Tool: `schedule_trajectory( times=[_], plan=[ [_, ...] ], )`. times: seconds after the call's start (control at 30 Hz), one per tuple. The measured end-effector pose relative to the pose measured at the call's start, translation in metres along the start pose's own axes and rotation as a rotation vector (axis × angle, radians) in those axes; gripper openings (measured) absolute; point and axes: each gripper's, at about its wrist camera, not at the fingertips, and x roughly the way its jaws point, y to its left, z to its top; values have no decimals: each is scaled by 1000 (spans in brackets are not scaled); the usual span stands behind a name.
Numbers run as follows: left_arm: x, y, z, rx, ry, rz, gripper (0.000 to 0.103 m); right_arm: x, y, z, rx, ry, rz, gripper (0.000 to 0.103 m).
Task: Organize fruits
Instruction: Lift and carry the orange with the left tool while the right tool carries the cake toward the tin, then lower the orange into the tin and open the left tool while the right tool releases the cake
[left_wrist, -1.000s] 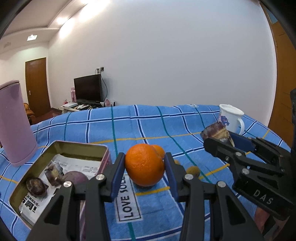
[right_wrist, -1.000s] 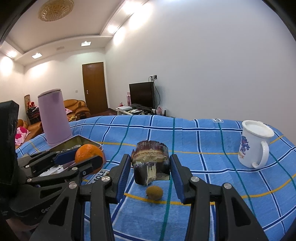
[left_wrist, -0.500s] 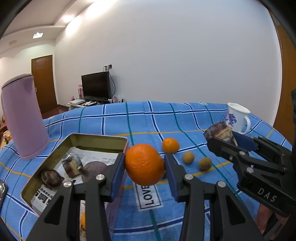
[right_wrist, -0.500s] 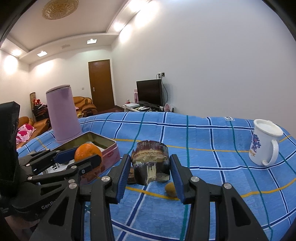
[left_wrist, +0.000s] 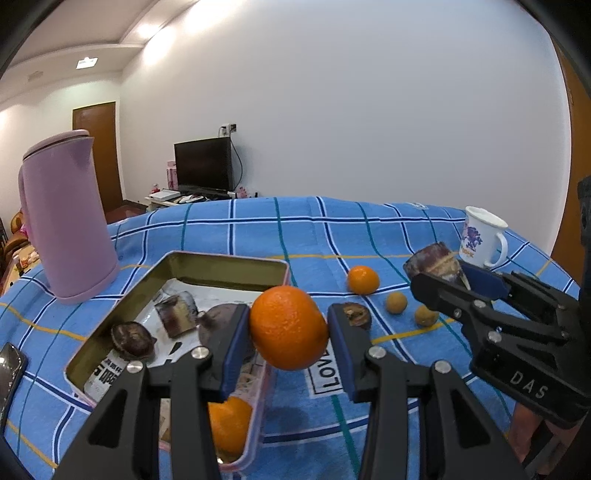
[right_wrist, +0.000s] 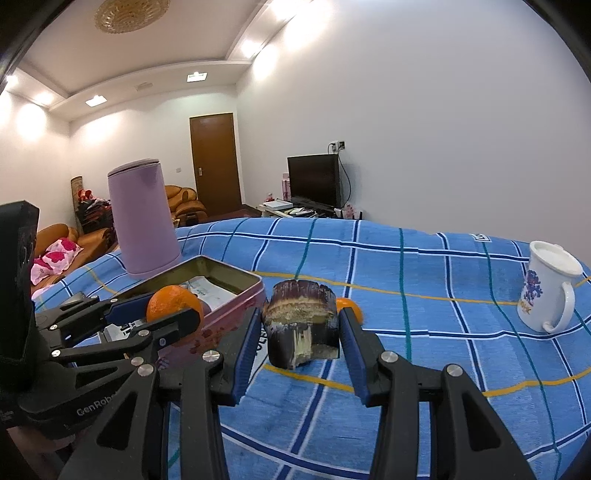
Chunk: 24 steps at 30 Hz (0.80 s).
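Two handheld grippers, each holding a piece of fruit above a table covered in blue checked cloth.

The left gripper (left_wrist: 289, 334) is clamped on an orange (left_wrist: 288, 327) over the right edge of an open tin (left_wrist: 225, 266) that holds dark fruit pieces. The right gripper (right_wrist: 301, 332) is clamped on a dark purple fruit chunk (right_wrist: 302, 325), just right of the tin. A small orange (left_wrist: 363, 280) lies on the cloth beyond, and a purple jug (left_wrist: 66, 225) stands behind the tin.

A lilac lidded jug (left_wrist: 64, 218) stands upright near the left edge of the blue plaid tablecloth (left_wrist: 317, 236). A white mug (right_wrist: 546, 291) with a purple print sits toward the far right edge. A dark, glossy slab, possibly a phone (left_wrist: 9, 373), lies at the cloth's near left edge. Beyond the table, a television (right_wrist: 314, 181) stands against the wall, beside a brown door (right_wrist: 216, 162).
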Motion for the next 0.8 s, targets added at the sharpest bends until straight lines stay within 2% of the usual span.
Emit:
schedule_trajectory(
  times=[0.8],
  plan=[
    [-8,37,-3,-35,9,50,44,16,36,4,-54,31,59,45]
  ],
)
